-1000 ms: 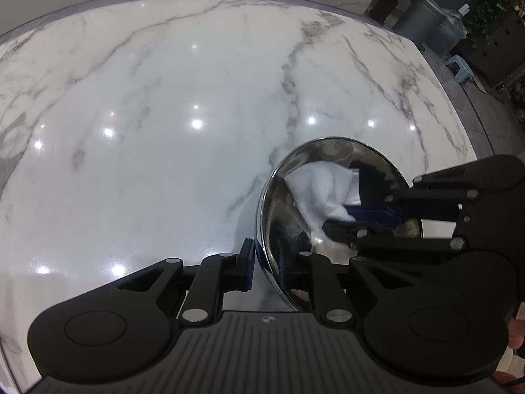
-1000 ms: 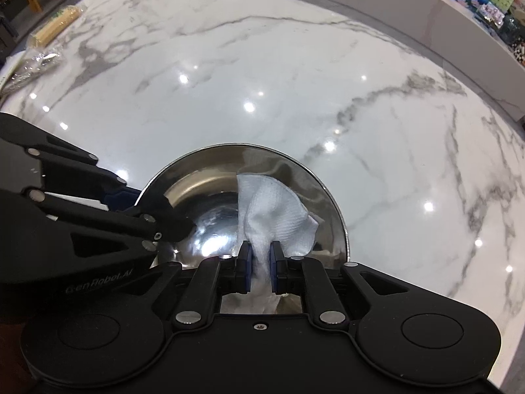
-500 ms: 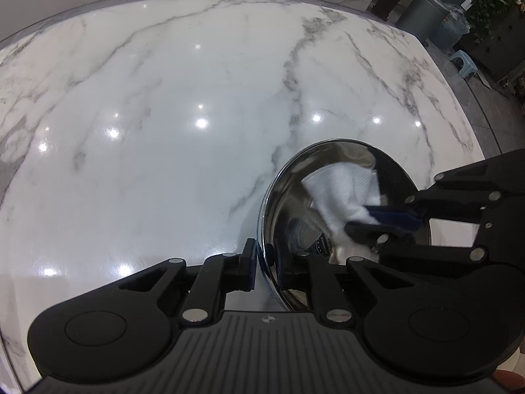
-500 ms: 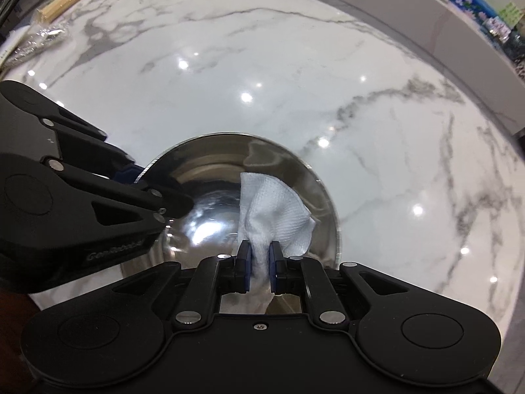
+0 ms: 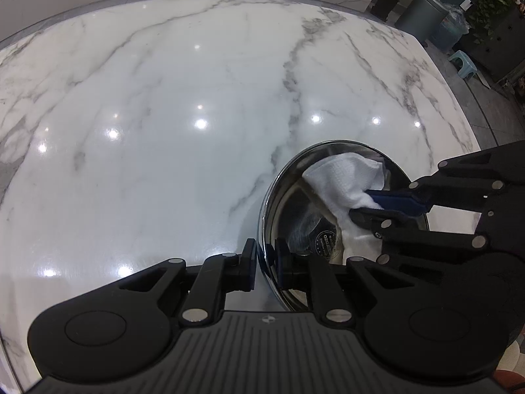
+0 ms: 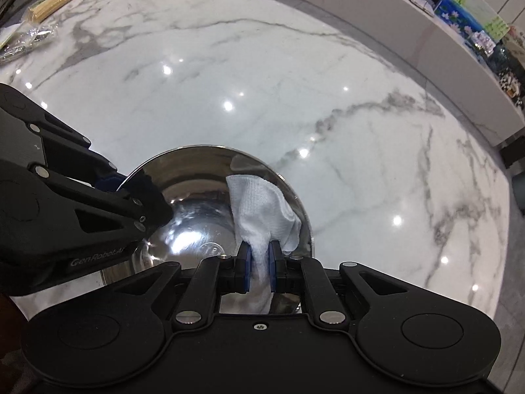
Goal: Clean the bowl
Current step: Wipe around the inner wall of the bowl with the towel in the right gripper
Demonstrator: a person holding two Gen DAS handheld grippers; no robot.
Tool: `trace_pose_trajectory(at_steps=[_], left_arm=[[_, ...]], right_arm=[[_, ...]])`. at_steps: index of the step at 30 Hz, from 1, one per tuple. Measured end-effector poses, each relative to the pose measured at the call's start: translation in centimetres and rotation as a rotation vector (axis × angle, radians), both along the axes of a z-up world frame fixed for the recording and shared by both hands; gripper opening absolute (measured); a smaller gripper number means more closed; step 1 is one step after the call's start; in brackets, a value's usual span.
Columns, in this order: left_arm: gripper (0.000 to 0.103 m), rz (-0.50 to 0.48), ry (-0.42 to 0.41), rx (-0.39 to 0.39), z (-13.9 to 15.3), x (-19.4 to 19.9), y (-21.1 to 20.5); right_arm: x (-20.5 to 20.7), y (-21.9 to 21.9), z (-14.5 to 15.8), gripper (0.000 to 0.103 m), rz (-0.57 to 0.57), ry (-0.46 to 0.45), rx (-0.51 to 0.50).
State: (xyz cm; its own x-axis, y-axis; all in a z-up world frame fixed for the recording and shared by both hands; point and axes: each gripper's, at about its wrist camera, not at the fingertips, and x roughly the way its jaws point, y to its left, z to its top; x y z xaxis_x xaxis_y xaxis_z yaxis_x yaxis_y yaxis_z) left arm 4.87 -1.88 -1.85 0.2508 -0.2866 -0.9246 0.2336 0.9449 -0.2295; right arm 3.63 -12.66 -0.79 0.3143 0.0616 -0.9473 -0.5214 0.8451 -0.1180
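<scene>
A shiny steel bowl (image 5: pixel 292 203) (image 6: pixel 197 177) is held tilted above the white marble table (image 5: pixel 164 131). My left gripper (image 5: pixel 265 262) is shut on the bowl's near rim, one finger outside and one inside. In the right wrist view it (image 6: pixel 131 193) grips the bowl's left rim. My right gripper (image 6: pixel 259 267) is shut on a white cloth (image 6: pixel 262 210) and presses it against the bowl's inner right wall. In the left wrist view the right gripper (image 5: pixel 364 202) reaches in from the right with the cloth (image 5: pixel 344 177) inside the bowl.
Plastic-wrapped packets (image 6: pixel 36 16) lie at the table's far left corner in the right wrist view. A white counter (image 6: pixel 426 49) runs behind the table. Bins and plants (image 5: pixel 426 16) stand beyond the table's right edge (image 5: pixel 459 105).
The cloth has slid across the bowl's inside toward the far right wall. The right gripper has drawn back and risen a little. The left gripper keeps its hold on the rim.
</scene>
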Motion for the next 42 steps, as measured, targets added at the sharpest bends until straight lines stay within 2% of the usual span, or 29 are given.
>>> trace_pose_trajectory(at_steps=[9,18,25,29,36,42], left_arm=[[0.01,0.002,0.0,0.003,0.0,0.0,-0.2],[0.01,0.001,-0.002,0.009,0.0,0.0,-0.2],[0.01,0.0,0.002,0.003,-0.1,0.1,0.0],[0.01,-0.002,0.005,0.003,-0.1,0.1,0.0],[0.011,-0.002,0.0,0.008,0.0,0.0,0.0],[0.011,-0.001,0.0,0.005,0.0,0.0,0.0]], right_arm=[[-0.4,0.8,-0.5,0.009,0.025,0.025,0.01],[-1.0,1.0,-0.4,0.009,0.034,0.079,0.086],[-1.0,1.2,-0.4,0.008,0.034,0.061,0.056],[-0.9,0.7,-0.1,0.008,0.012,0.006,0.005],[-0.6,0.4,1.7,0.008,-0.005,-0.074,0.015],[0.0,0.1,-0.2,0.008,0.0,-0.036,0.025]])
